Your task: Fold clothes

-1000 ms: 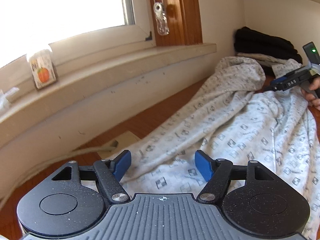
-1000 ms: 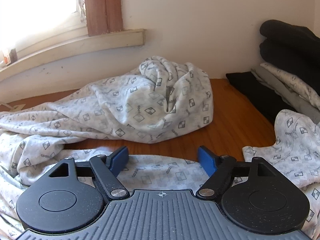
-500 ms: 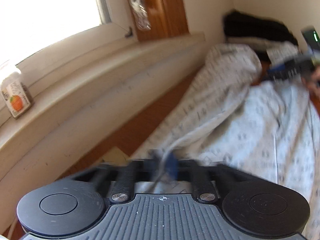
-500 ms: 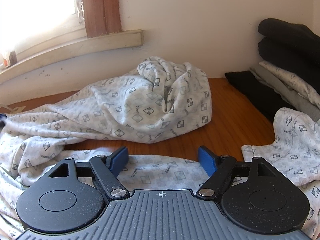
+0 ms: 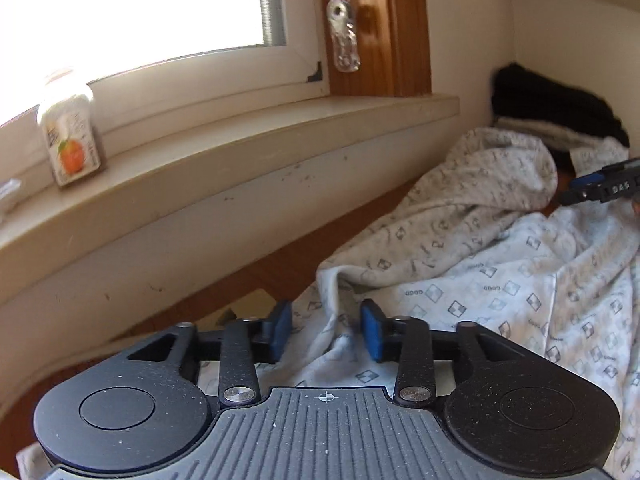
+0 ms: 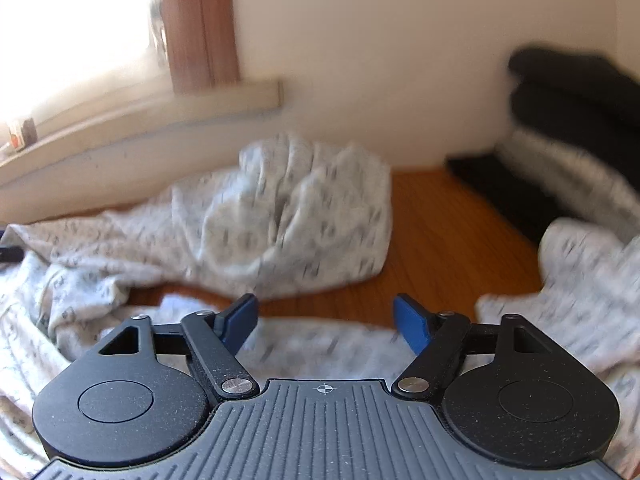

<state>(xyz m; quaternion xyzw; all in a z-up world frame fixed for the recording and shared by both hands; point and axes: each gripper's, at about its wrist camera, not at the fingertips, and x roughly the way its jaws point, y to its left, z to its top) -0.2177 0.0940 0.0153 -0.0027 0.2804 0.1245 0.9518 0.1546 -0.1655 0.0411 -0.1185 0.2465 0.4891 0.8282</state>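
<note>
A white garment [image 5: 480, 272] printed with small grey squares lies crumpled across the wooden table. My left gripper [image 5: 326, 330] sits low over its near edge. Its jaws are opening, and a raised ridge of the cloth stands between the blue pads [image 5: 372, 334], which do not press on it. In the right wrist view the same garment [image 6: 288, 216] is bunched in a heap ahead. My right gripper [image 6: 326, 322] hovers over a flat part of the cloth, its jaws wide apart and closing with nothing pinched. The right gripper [image 5: 600, 190] also shows at the right edge of the left wrist view.
A window sill [image 5: 240, 160] runs along the left and carries a small carton with an orange picture [image 5: 72, 148]. A blind cord pull [image 5: 344, 40] hangs by the frame. Folded dark and light clothes [image 6: 572, 96] are stacked in the far right corner. Bare table [image 6: 440, 232] shows between.
The left gripper went from open to shut on the cloth edge, and now stands partly open again with a ridge of cloth between its pads. The right gripper's jaws have narrowed slightly.
</note>
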